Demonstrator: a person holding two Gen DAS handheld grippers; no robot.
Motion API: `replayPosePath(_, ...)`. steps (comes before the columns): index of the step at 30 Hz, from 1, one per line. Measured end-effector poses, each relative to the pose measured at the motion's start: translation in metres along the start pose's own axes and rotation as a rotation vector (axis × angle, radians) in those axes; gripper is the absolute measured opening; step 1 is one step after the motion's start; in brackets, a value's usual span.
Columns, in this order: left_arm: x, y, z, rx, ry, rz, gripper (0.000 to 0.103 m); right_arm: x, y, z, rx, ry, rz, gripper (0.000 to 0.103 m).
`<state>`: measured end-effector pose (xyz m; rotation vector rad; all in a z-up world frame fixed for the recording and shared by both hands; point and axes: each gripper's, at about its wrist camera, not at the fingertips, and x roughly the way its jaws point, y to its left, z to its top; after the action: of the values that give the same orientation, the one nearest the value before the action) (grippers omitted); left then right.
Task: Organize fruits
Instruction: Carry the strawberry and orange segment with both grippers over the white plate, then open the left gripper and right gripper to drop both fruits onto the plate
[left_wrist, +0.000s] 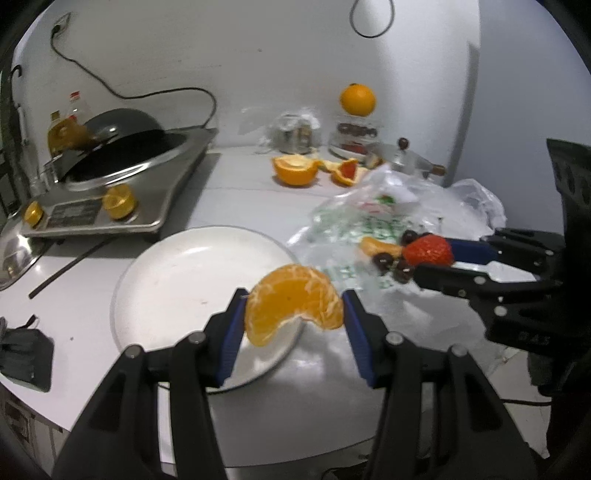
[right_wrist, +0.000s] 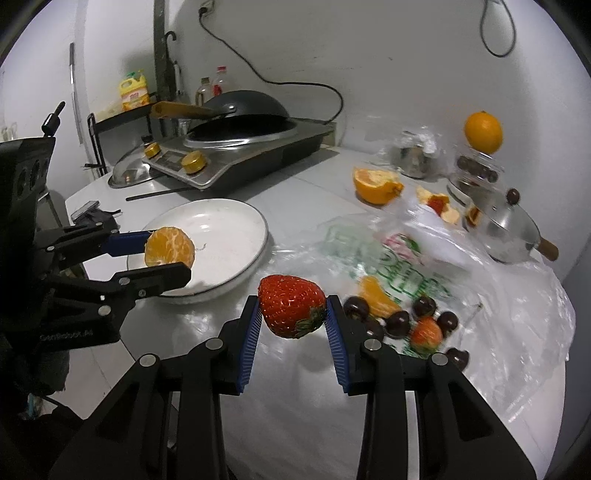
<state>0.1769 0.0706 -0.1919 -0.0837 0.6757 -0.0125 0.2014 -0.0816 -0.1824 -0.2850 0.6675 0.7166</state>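
Over the near rim of the round white plate (left_wrist: 173, 280), in the left wrist view, the left hand-held gripper (left_wrist: 294, 302) pinches a peeled orange wedge (left_wrist: 293, 306) between its two ribbed blue pads; the wedge is a glossy crescent streaked with white pith. The plate is smooth and glazed, and sits on the pale bench (left_wrist: 236, 184). To the right, the right hand-held gripper (left_wrist: 439, 258) clamps one seeded red strawberry (left_wrist: 428, 250) above a crinkled clear plastic bag (left_wrist: 369, 221) printed in green. One loose orange segment (left_wrist: 380, 246) and some dark round cherries (left_wrist: 384, 261) lie on the bag. Farther back there is a hollowed orange half (left_wrist: 295, 170), and a whole orange (left_wrist: 357, 99) is perched on a clear jar.

In the right wrist view, the right hand-held gripper (right_wrist: 293, 306) holds the strawberry (right_wrist: 291, 304) off the bench, leafy green cap turned low and right. At the left, the left hand-held gripper (right_wrist: 166, 254) grips the orange wedge (right_wrist: 169, 247) over the plate (right_wrist: 236, 229) edge. On the plastic bag (right_wrist: 480, 295) lie one orange segment (right_wrist: 376, 295), a second, smaller strawberry (right_wrist: 426, 334) and about seven glossy dark cherries (right_wrist: 399, 323). A steel pot (right_wrist: 506, 229) with a wooden handle stands at the right, and a steel cooker (right_wrist: 236, 155) carrying a black wok stands behind the plate.
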Motion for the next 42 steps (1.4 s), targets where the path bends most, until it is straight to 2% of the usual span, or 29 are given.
replayPosePath(12,0.005,0.059,-0.015,-0.045,0.017,0.070,0.052,0.033,0.046,0.027,-0.067,0.024,0.051,0.037)
replayPosePath(22,0.016,0.079,-0.026,-0.060,0.053,0.031,0.052,0.068,0.075,0.042,-0.100,0.058,0.089,0.037)
replayPosePath(32,0.019,0.085,-0.031,-0.080,0.097,-0.017,0.053,0.093,0.090,0.033,-0.111,0.123,0.124,0.037)
replayPosePath(38,0.018,0.087,-0.030,-0.089,0.098,-0.032,0.057,0.098,0.091,0.029,-0.109,0.148,0.120,0.037)
replayPosePath(40,0.016,0.089,-0.029,-0.093,0.092,-0.029,0.066,0.100,0.092,0.028,-0.109,0.158,0.120,0.037)
replayPosePath(42,0.012,0.092,-0.028,-0.104,0.086,-0.031,0.070,0.101,0.092,0.028,-0.106,0.162,0.120,0.037)
